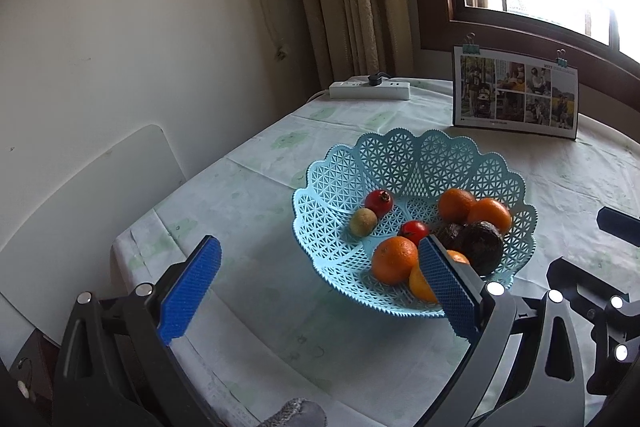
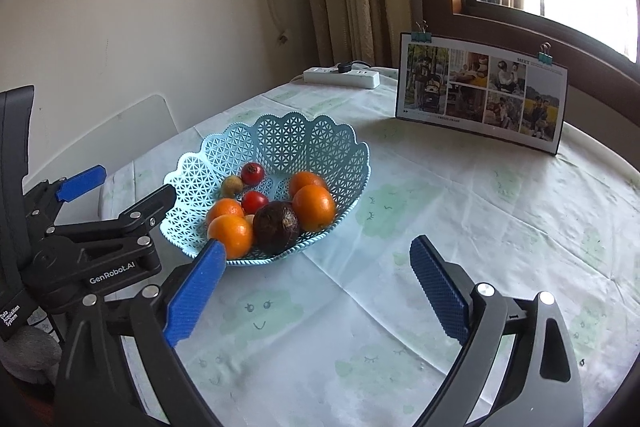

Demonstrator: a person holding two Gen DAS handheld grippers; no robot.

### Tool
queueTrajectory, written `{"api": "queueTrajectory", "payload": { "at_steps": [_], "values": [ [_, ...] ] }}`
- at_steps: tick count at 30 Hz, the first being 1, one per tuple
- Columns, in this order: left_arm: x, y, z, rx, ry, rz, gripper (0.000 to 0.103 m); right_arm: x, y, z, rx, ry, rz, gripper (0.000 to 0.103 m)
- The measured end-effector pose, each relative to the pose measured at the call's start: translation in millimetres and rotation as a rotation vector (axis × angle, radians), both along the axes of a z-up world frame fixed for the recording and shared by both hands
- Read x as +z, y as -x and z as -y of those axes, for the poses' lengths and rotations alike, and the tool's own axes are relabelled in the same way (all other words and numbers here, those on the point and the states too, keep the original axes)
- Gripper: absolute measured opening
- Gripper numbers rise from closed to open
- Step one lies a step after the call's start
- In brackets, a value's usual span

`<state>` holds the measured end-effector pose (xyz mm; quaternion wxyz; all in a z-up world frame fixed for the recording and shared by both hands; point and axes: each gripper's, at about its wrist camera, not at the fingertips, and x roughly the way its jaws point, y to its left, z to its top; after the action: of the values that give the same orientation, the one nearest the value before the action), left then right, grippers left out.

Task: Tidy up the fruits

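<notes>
A light blue lattice basket point(image 1: 420, 155) point(image 2: 280, 135) stands on the tablecloth. It holds several oranges point(image 1: 394, 259) point(image 2: 314, 207), a dark brown avocado point(image 1: 480, 247) point(image 2: 276, 227), a red tomato point(image 1: 414, 231) point(image 2: 254, 202), a red pomegranate-like fruit point(image 1: 378, 202) point(image 2: 252, 173) and a small tan fruit point(image 1: 363, 222) point(image 2: 232, 186). My left gripper point(image 1: 320, 287) point(image 2: 136, 183) is open at the basket's near left side, nothing between its blue pads. My right gripper point(image 2: 316, 291) is open over bare cloth, to the right of and nearer than the basket, and it holds nothing.
A photo card point(image 1: 516, 93) point(image 2: 480, 91) with binder clips stands at the back by the window. A white power strip point(image 1: 370, 89) point(image 2: 342, 75) lies near the curtain. A white chair back point(image 1: 92, 187) sits past the table's left edge.
</notes>
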<state>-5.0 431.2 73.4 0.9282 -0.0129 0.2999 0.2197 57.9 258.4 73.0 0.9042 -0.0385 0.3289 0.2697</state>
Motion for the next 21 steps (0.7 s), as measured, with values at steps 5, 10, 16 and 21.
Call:
{"api": "queueTrajectory", "payload": {
  "at_steps": [5,10,16,21],
  "values": [
    [-6,-2,1,0.047,-0.048,-0.026,0.1,-4,-4,-3,0.006,0.038,0.015,0.093],
    [-4,-2,4,0.059,-0.077,-0.023,0.1,-4,-3,-7,0.017,0.07,0.047,0.094],
    [-6,-4,7,0.055,-0.081,-0.03,0.1,-5,-3,-10,-0.004,0.112,0.089,0.098],
    [-7,-5,6,0.058,-0.078,-0.034,0.1,-4,-6,-13,-0.028,0.145,0.107,0.098]
  ]
}}
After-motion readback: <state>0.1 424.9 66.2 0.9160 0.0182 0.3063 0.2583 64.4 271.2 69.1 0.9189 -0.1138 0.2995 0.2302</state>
